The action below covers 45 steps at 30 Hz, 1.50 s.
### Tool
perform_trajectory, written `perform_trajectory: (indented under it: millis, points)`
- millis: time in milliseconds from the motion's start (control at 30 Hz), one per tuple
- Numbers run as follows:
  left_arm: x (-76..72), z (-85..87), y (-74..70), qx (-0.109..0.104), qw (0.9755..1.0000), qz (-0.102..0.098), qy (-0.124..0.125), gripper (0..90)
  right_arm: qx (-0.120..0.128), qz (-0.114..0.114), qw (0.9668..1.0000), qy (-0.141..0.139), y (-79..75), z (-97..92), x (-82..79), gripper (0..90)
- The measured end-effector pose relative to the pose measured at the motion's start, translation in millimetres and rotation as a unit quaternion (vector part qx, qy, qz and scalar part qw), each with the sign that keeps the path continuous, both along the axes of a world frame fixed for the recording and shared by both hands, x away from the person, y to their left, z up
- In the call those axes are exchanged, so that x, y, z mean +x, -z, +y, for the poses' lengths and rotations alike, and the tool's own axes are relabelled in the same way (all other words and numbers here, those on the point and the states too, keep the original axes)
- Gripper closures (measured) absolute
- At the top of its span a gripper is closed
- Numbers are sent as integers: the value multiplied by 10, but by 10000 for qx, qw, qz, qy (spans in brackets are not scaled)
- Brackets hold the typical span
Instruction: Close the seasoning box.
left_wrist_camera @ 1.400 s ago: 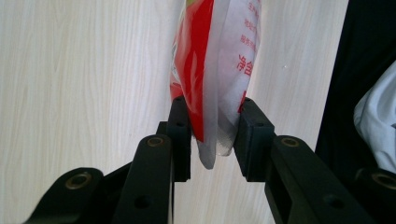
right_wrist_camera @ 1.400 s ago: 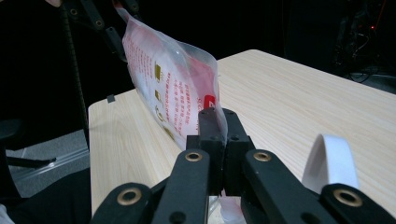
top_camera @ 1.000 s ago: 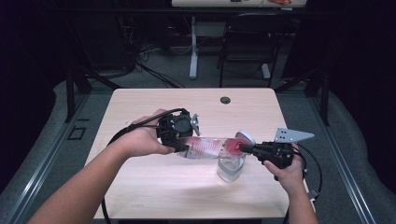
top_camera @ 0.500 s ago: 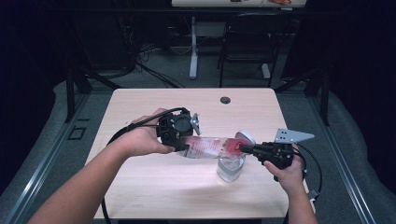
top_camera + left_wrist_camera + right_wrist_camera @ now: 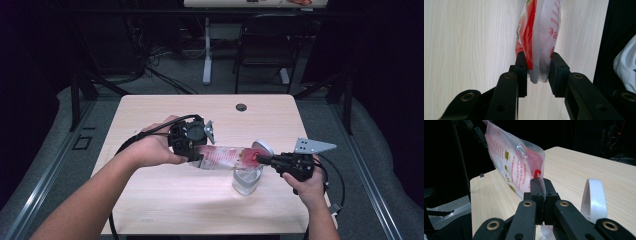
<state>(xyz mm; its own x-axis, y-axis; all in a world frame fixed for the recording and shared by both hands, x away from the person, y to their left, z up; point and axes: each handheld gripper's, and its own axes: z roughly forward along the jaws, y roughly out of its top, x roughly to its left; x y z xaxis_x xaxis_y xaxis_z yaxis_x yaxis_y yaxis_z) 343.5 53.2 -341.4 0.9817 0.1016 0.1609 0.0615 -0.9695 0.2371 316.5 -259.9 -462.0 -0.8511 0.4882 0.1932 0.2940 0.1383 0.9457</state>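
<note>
A clear plastic pouch with red print and white contents hangs level over the wooden table, stretched between both grippers. My left gripper is shut on its left end; in the left gripper view the pouch bulges between the pads of the left gripper. My right gripper pinches the other end, the jaws of the right gripper tight on the pouch's edge. A clear jar stands right below that end, with a white lid upright beside it; this lid sits right of the jaws.
A small black round piece lies near the table's far edge. Cables trail from both grippers off the table's front. A chair and a desk leg stand on the floor beyond the table.
</note>
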Motion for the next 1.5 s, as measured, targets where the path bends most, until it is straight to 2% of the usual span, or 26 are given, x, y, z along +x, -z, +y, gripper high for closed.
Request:
perform_trajectory:
  millis: [800,1500]
  points:
    - [0,-37,-135,-15,9999,-103,54,728,83,7,10000,20,11,3,-5,900]
    - [-2,-50,-199,-54,9998,-173,55,735,191,30,9998,-13,9,-14,-3,900]
